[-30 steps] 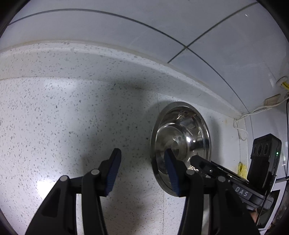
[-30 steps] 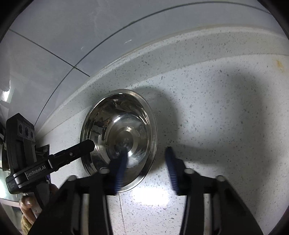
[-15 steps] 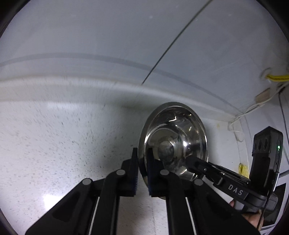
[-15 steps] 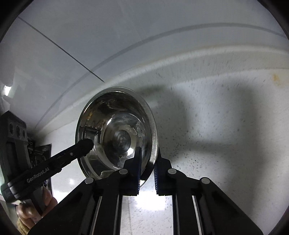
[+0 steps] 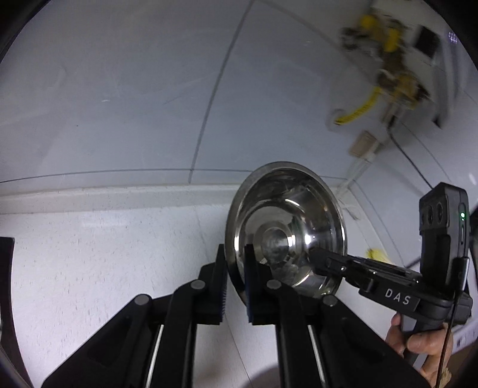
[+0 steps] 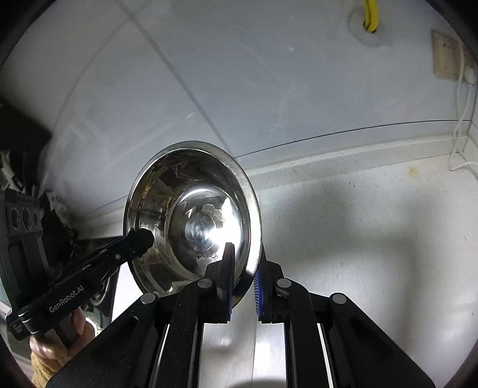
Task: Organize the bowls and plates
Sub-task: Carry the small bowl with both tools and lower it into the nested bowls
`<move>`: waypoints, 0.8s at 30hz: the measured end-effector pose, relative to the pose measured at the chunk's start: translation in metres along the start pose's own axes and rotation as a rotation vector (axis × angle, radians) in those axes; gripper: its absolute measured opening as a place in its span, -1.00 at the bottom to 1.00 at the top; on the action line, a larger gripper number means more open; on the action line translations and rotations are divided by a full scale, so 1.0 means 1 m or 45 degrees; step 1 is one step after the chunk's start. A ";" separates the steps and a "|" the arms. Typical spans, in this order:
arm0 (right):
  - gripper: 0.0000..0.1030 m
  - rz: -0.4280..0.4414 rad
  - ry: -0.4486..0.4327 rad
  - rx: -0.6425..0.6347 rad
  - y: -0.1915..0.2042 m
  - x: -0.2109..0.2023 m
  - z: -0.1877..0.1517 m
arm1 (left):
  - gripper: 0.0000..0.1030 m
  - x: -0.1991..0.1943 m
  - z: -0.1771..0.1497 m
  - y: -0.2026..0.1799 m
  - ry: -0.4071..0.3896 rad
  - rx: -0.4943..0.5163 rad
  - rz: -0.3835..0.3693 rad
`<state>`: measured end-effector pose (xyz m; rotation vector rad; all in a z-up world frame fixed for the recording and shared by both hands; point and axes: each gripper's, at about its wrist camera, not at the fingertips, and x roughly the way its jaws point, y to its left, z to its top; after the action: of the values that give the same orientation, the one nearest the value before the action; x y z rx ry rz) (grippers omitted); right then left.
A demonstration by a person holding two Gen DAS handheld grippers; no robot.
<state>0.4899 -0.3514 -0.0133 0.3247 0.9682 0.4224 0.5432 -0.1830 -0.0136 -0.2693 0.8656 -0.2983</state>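
Note:
A shiny steel bowl (image 5: 286, 226) is held in the air above the speckled white counter (image 5: 104, 256), its inside facing both cameras. My left gripper (image 5: 236, 271) is shut on the bowl's left rim. My right gripper (image 6: 243, 274) is shut on the opposite rim of the bowl (image 6: 191, 215). The right gripper also shows in the left wrist view (image 5: 313, 256), and the left gripper shows in the right wrist view (image 6: 143, 238), each reaching to the bowl's edge.
A tiled white wall (image 5: 149, 89) rises behind the counter. A wall socket (image 6: 446, 56) with a white cable and a yellow hose (image 6: 370, 18) are at the upper right. Dark objects (image 6: 21, 140) stand at the left edge.
Both grippers closed on the bowl's rims. They have since lifted it off the counter, so more wall shows behind it.

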 end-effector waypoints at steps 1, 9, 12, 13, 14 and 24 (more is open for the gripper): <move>-0.79 0.005 -0.004 -0.002 0.001 -0.010 -0.009 | -0.81 -0.007 -0.008 -0.003 0.003 0.005 -0.010; -0.79 -0.018 0.014 -0.018 0.002 -0.059 -0.076 | -0.78 -0.057 -0.074 -0.035 0.039 0.092 0.000; -0.79 -0.014 0.026 -0.009 -0.005 -0.073 -0.097 | -0.78 -0.071 -0.098 -0.043 0.057 0.105 -0.030; -0.79 -0.009 0.030 -0.002 -0.007 -0.077 -0.104 | -0.78 -0.074 -0.105 -0.047 0.064 0.106 -0.039; -0.79 -0.004 0.034 0.006 -0.009 -0.080 -0.108 | -0.78 -0.078 -0.112 -0.048 0.072 0.106 -0.042; -0.79 -0.013 0.126 0.057 -0.004 -0.081 -0.170 | -0.52 -0.092 -0.180 -0.065 0.191 0.075 -0.100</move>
<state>0.3071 -0.3809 -0.0470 0.3415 1.0766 0.4113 0.3376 -0.2303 -0.0378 -0.2286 0.9935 -0.4208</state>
